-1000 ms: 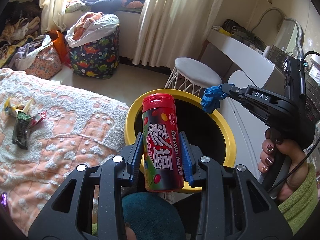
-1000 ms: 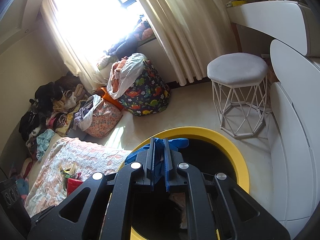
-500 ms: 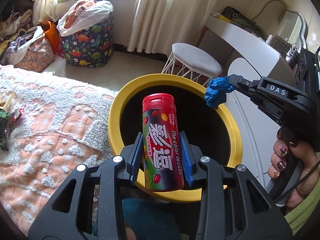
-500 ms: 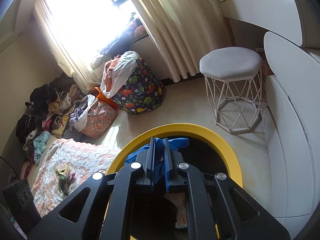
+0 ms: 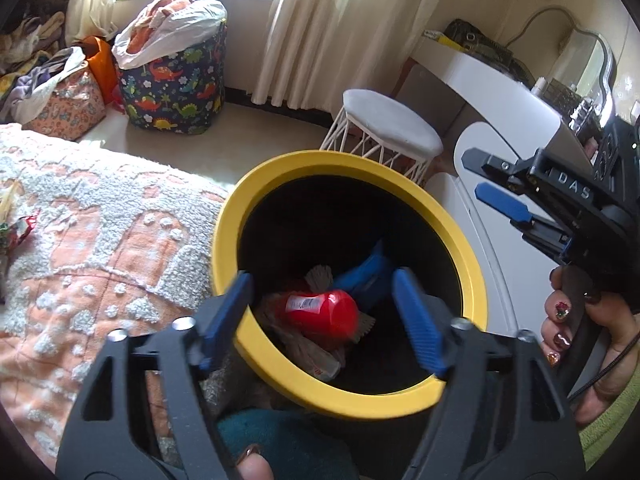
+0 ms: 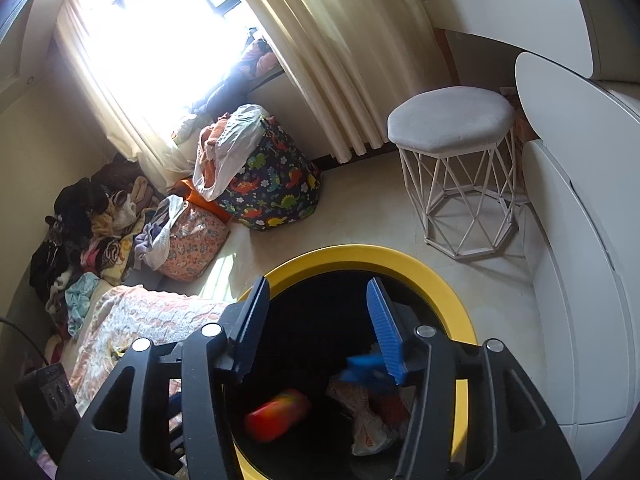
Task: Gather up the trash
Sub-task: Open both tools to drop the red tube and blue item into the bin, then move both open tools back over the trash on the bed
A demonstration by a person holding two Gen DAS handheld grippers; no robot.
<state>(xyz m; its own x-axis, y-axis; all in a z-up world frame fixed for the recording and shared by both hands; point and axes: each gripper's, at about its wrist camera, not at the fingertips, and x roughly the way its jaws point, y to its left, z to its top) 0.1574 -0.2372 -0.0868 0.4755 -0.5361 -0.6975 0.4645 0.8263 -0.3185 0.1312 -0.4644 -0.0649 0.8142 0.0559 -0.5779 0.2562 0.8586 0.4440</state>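
Note:
A black bin with a yellow rim (image 5: 256,184) (image 6: 448,280) stands beside the bed. Inside it lie the red candy tube (image 5: 320,312) (image 6: 276,416), a blue crumpled piece (image 5: 360,276) (image 6: 364,368) and pale wrappers (image 6: 368,428). My left gripper (image 5: 324,320) hangs over the bin's near rim, its jaws opening with nothing between them. My right gripper (image 6: 316,328) is above the bin too, jaws opening and empty; it shows in the left wrist view (image 5: 484,176) at the right, held by a hand (image 5: 584,328).
The peach-and-white bedspread (image 5: 100,248) lies left of the bin, with wrappers (image 5: 16,232) at its left edge. A white stool (image 5: 388,132) (image 6: 452,120), a white desk (image 5: 488,84), a dinosaur-print bag (image 5: 172,84) (image 6: 276,184) and heaps of clothes (image 6: 88,232) stand around on the floor.
Both grippers opened. The candy tube fell from the left gripper into the bin, and the blue piece fell from the right gripper into it.

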